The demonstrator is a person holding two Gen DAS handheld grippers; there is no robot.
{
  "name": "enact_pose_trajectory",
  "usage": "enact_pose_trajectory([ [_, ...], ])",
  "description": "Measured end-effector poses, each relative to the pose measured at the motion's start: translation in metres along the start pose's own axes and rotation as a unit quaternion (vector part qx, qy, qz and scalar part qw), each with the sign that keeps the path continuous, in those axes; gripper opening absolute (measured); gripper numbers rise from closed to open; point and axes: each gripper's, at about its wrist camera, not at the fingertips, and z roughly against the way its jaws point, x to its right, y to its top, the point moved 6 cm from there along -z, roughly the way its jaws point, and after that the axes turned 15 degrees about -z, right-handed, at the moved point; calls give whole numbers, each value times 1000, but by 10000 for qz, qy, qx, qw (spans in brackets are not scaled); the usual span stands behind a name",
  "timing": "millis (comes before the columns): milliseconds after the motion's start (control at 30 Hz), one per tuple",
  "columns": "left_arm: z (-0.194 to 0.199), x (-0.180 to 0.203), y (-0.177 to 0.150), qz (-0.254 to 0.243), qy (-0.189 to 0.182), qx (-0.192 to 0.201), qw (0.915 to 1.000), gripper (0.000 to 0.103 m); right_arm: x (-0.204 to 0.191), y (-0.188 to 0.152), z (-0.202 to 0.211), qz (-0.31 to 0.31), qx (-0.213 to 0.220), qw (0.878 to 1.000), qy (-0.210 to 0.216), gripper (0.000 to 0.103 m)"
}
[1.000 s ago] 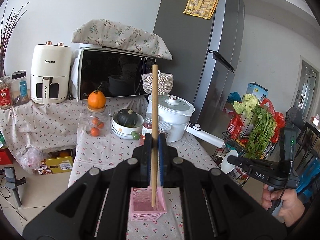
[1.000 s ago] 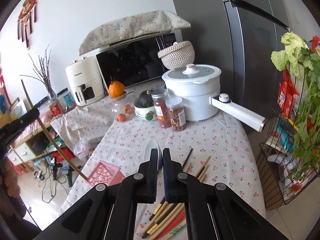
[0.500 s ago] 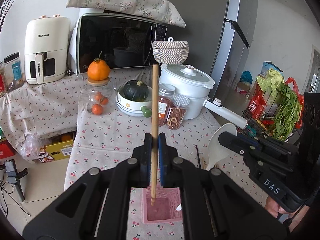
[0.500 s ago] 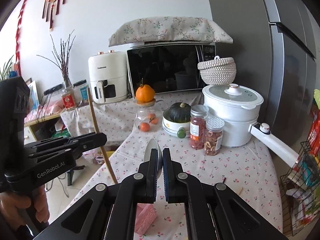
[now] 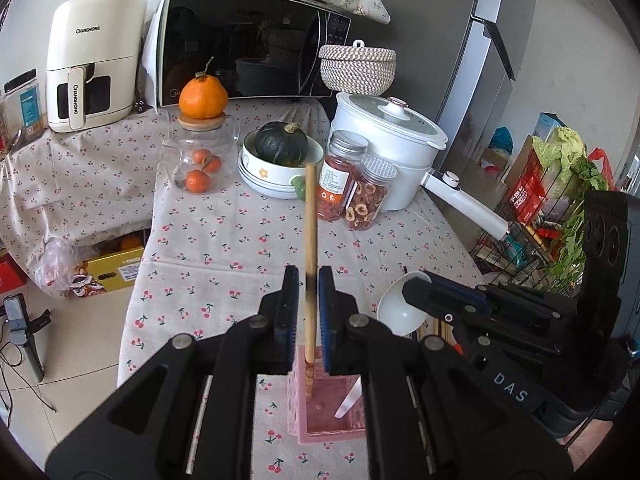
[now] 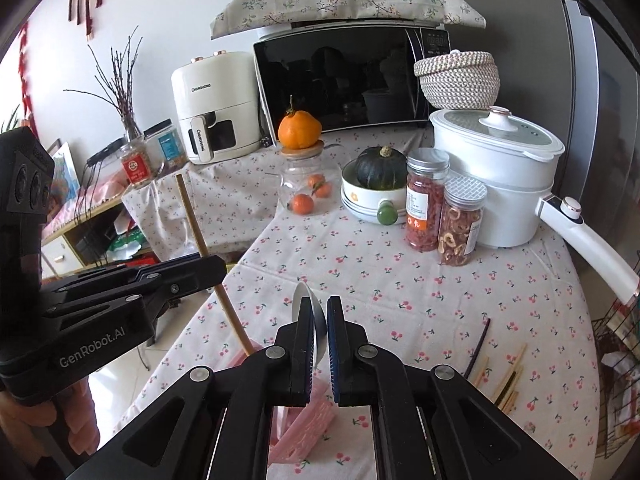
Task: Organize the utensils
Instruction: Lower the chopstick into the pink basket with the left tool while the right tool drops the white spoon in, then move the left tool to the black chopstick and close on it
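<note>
A wooden chopstick [image 5: 310, 240] stands upright between the pads of my left gripper [image 5: 309, 276]. The jaws are opening, with a slim gap on each side of the stick. Its lower end reaches into the pink slotted basket [image 5: 332, 424] on the cherry-print tablecloth. My right gripper [image 6: 319, 308] is shut on a white ceramic spoon [image 6: 303, 296], bowl upward, just right of the basket [image 6: 308, 420]. In the right wrist view, the left gripper [image 6: 216, 268] and the chopstick [image 6: 196, 232] are at the left. The left wrist view shows the spoon [image 5: 396, 304] beside the basket.
Loose chopsticks [image 6: 504, 376] lie at the table's right front. Two jars [image 5: 352, 188], a white pot [image 5: 388, 148] with a long handle, a bowl with a squash [image 5: 280, 160] and a glass jar of oranges [image 5: 200, 160] stand behind. A wire rack of vegetables [image 5: 560, 208] is at right.
The left gripper sank over the pink basket, the chopstick's end went in, and the jaws parted from it. The right gripper brought the spoon in beside the basket.
</note>
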Motion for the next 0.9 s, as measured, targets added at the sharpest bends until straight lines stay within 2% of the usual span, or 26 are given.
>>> enact_pose_trajectory([
  [33,1,-2,0,39,-6,16,10000,24,1,0,0,-54,-32,10000,18,9],
  [67,3,-3,1,78,7,34,10000,37,2,0,1,-110,-47,9999,43,12],
  [100,5,-4,1,109,17,58,9999,45,3,1,3,-168,-42,9998,79,14],
  [200,11,-6,1,151,-3,81,9999,53,7,7,14,-341,12,9992,209,22],
  [233,13,-6,0,169,-4,81,9998,56,8,9,19,-401,47,9989,237,29],
  [267,16,-6,0,185,17,86,9998,63,11,11,25,-455,97,9986,250,39],
  [300,18,-6,0,193,86,80,9997,72,13,14,31,-502,152,9983,257,44],
  [333,22,-5,0,189,160,82,9997,76,15,16,37,-544,203,9980,261,51],
  [367,25,-4,0,183,205,106,9996,83,18,17,43,-578,232,9977,256,54],
  [500,34,1,-3,118,449,65,9989,96,32,18,64,-657,307,9973,118,65],
  [667,38,12,-13,67,588,-119,9982,101,57,13,87,-783,356,9962,-113,81],
  [900,42,41,-26,-540,776,-399,9947,102,93,2,115,-943,303,9938,-496,86],
])
